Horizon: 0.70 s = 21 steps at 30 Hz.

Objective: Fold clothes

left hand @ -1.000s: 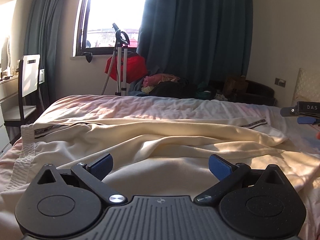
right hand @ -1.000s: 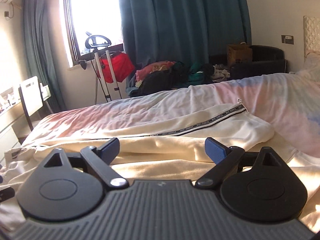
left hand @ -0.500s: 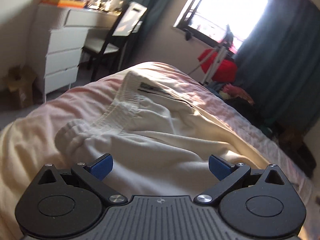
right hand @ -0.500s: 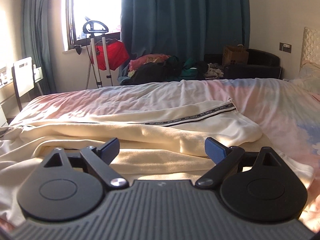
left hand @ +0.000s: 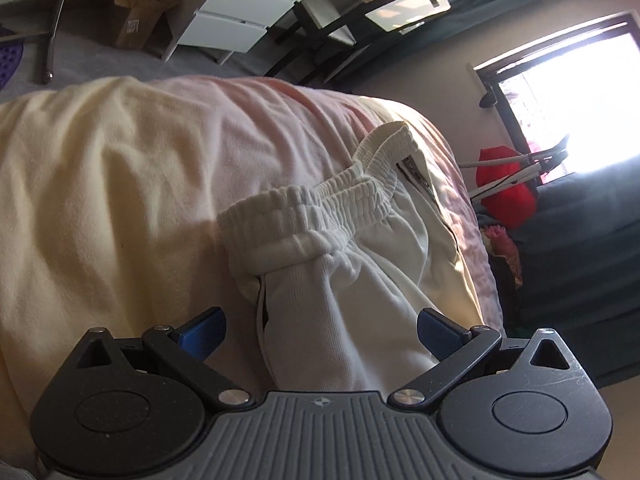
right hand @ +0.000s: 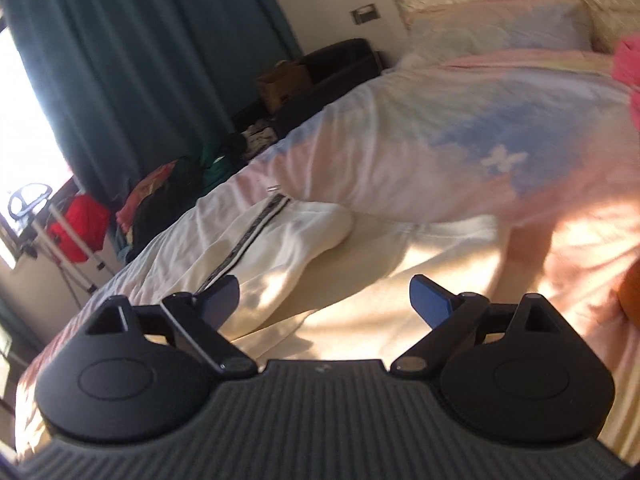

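A pair of cream-white trousers [left hand: 360,264] lies stretched along the bed [left hand: 100,184], waistband toward the left wrist view, legs running off toward the right wrist view. The left gripper [left hand: 320,330] hangs low over the waist end in the centre of its frame, its fingers [left hand: 202,330] spread wide with cloth bulging between them but nothing pinched. The right gripper [right hand: 324,298] is likewise spread and empty, above the sunlit lower middle of its frame.

The step in hand looks like taking hold of both ends. To do it well, the left should bite the elastic waistband [left hand: 320,208] at its thick gathered edge, catching both layers, while the right takes the leg hem [right hand: 320,224]; both should then lift evenly so the seams stay aligned.

Only the left view shows the waistband and the white drawers [left hand: 248,12] at upper centre. Only the right view shows the striped leg end and the pillow [right hand: 500,20] at upper right.
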Each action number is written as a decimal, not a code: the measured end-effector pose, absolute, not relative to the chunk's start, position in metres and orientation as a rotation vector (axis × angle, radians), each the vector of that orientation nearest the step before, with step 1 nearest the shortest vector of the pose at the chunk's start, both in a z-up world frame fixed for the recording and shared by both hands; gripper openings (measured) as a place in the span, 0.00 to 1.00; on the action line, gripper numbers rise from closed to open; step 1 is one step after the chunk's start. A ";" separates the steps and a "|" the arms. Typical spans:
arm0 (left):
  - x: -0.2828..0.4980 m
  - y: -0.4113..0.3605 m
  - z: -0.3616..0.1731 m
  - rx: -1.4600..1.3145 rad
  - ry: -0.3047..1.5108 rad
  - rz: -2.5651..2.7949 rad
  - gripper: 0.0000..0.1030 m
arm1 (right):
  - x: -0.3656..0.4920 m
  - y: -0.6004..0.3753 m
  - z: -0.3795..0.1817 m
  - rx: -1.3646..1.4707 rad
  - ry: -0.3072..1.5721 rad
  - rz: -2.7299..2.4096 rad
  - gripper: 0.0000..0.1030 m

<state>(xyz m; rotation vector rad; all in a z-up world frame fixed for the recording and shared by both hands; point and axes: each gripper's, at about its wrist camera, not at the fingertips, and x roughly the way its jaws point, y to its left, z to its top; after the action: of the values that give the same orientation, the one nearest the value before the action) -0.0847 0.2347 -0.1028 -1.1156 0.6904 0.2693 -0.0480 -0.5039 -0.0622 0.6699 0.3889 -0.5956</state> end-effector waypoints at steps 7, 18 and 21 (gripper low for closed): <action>-0.063 0.218 -0.126 -1.162 0.746 0.189 0.88 | -0.081 -0.555 -0.109 0.931 0.359 -0.796 0.91; -0.079 0.225 -0.107 -1.153 0.538 0.163 0.10 | -0.078 -0.588 -0.166 1.068 0.312 -0.727 0.90; -0.093 0.225 -0.082 -1.105 0.412 0.084 0.10 | -0.069 -0.597 -0.175 1.103 0.301 -0.704 0.90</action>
<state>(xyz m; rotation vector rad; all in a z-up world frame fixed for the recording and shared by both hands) -0.0925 0.2246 -0.0822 -1.1045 0.4116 0.0841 -0.0694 -0.5967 -0.1749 1.1028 0.3006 -0.7038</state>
